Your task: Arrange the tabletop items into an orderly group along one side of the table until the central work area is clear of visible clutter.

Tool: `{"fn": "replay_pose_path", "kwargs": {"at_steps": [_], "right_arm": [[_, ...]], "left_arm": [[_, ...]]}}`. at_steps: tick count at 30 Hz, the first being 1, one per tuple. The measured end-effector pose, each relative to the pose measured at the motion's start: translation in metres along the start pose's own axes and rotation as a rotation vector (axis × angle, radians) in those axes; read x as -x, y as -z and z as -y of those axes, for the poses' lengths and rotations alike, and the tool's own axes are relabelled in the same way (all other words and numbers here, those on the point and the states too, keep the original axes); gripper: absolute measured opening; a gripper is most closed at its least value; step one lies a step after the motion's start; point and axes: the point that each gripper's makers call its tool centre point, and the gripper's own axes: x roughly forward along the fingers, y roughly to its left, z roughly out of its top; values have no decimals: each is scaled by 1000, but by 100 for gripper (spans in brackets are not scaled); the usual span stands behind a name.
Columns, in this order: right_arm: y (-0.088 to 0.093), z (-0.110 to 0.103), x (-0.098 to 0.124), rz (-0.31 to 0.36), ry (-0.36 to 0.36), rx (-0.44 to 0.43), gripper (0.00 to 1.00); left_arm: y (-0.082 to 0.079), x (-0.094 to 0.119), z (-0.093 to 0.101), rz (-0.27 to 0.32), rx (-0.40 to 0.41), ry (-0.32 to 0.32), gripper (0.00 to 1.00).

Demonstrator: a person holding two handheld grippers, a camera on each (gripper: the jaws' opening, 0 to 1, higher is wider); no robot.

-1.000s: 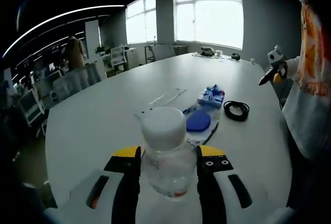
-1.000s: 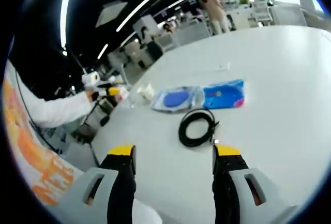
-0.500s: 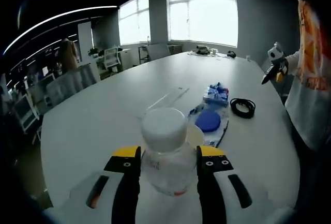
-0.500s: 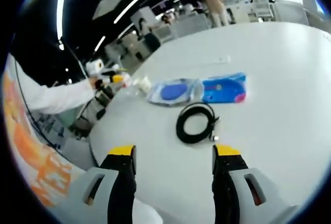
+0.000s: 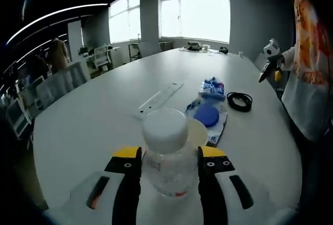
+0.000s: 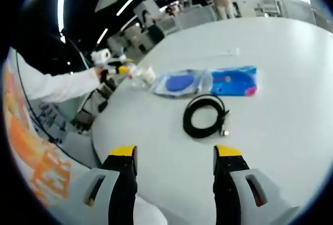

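**Holding a clear bottle at the near end of the white table**

Gripping the clear bottle (image 5: 165, 157) between its 2 yellow-tipped jaws, the left gripper (image 5: 169, 158) has both jaws pressed against the bottle's sides, and the bottle stands upright with its white cap on top. It sits at the near end of the white table (image 5: 104, 116). Just beyond the bottle lies a clear bag holding a blue disc (image 5: 207, 115), and touching the bag's far end is a blue packet (image 5: 211, 87). A black cable coil (image 5: 239, 101) lies just right of the packet, and a long clear ruler (image 5: 161, 95) lies left of the bag, a little apart from it.

The right gripper (image 6: 175, 158) hovers over the table near its edge with its 2 jaws spread wide and nothing between them. In the right gripper view the cable coil lies just ahead of the jaws, with the bag and packet beyond it. A white sleeve (image 6: 57, 92) reaches toward the bottle from the left.
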Motion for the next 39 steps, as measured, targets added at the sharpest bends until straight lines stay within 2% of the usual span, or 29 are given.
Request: {"fn": "replay_pose_path", "kwargs": {"at_steps": [4, 11, 17, 19, 22, 26, 27, 30, 33, 34, 35, 39], "right_arm": [[2, 0, 0, -4, -2, -7, 58], [6, -1, -3, -15, -8, -12, 58], [7, -2, -4, -19, -16, -13, 58], [8, -2, -5, -22, -19, -11, 58], [10, -3, -5, -24, -22, -13, 58], [12, -3, -6, -32, -24, -12, 57], [12, -3, -6, -31, -25, -13, 57], [12, -5, -7, -27, -35, -16, 58], [14, -6, -7, -32, -36, -16, 58], [14, -6, -8, -33, -38, -17, 58], [15, -6, -8, -34, -39, -17, 58], [13, -5, -7, -29, -40, -16, 58]], "left_arm": [[-3, -3, -2, 8, -4, -3, 42], [-6, -5, -4, 24, 42, 1, 42], [-4, -4, 4, 6, -2, 27, 42], [-2, -3, 9, -18, -63, 61, 42], [-3, -5, 11, -36, -75, 64, 43], [-2, -4, 11, -46, -72, 60, 43], [-3, -4, 11, -42, -43, 57, 43], [-2, -4, 9, -43, -30, 52, 43], [-1, -4, 6, -52, -36, 28, 57], [-2, -4, 5, -50, -14, 20, 61], [-2, -4, 4, -50, 8, 15, 64], [-1, 1, 0, -63, 2, -18, 74]]}}
